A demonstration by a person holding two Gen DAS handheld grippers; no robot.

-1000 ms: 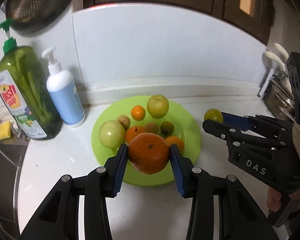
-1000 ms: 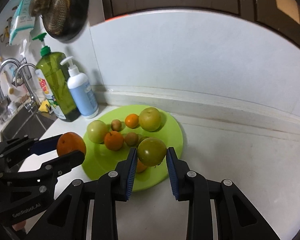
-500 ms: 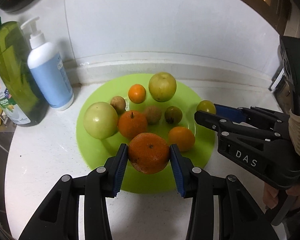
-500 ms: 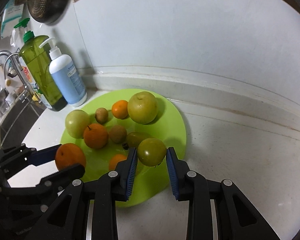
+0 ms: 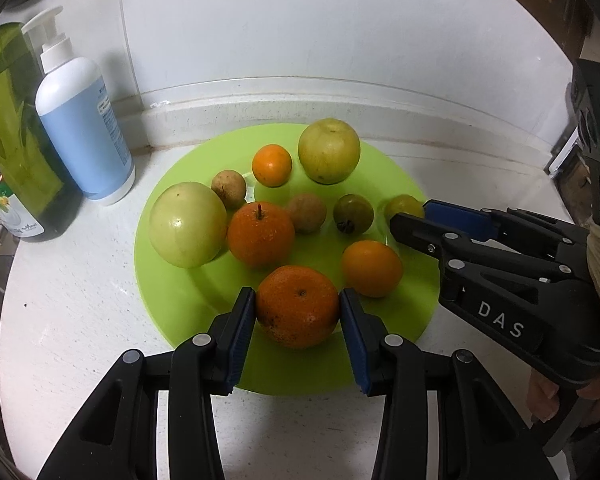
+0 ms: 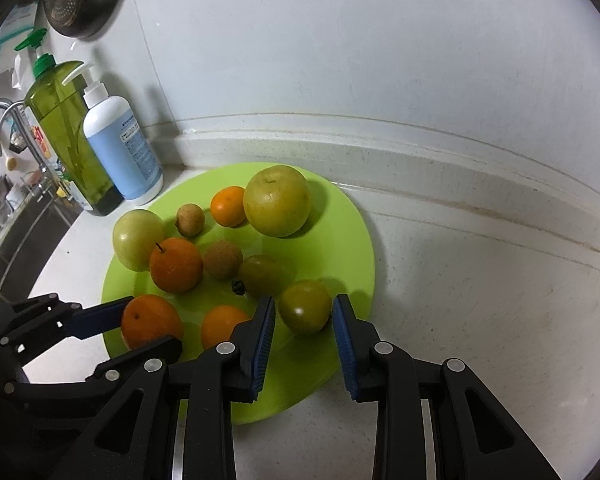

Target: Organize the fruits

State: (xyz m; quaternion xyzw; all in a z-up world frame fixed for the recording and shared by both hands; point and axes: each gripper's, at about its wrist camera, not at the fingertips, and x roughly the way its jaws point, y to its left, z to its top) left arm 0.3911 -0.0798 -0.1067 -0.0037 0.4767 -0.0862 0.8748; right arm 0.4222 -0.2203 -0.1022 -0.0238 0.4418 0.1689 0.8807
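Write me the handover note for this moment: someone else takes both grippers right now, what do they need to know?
Left gripper: shut on a large orange, over the near part of the green plate.
Right gripper: shut on a small green fruit, over the plate's right edge.
On the plate: two pale green apples, three more oranges, two small brown fruits and one dark green fruit.
Beside the plate: a blue soap bottle and a green dish-soap bottle, both clear of the work.
Done: eight fruits rest on the plate.
Left: set down both held fruits in free spots and let go. The pictures do not show whether either touches the plate yet.
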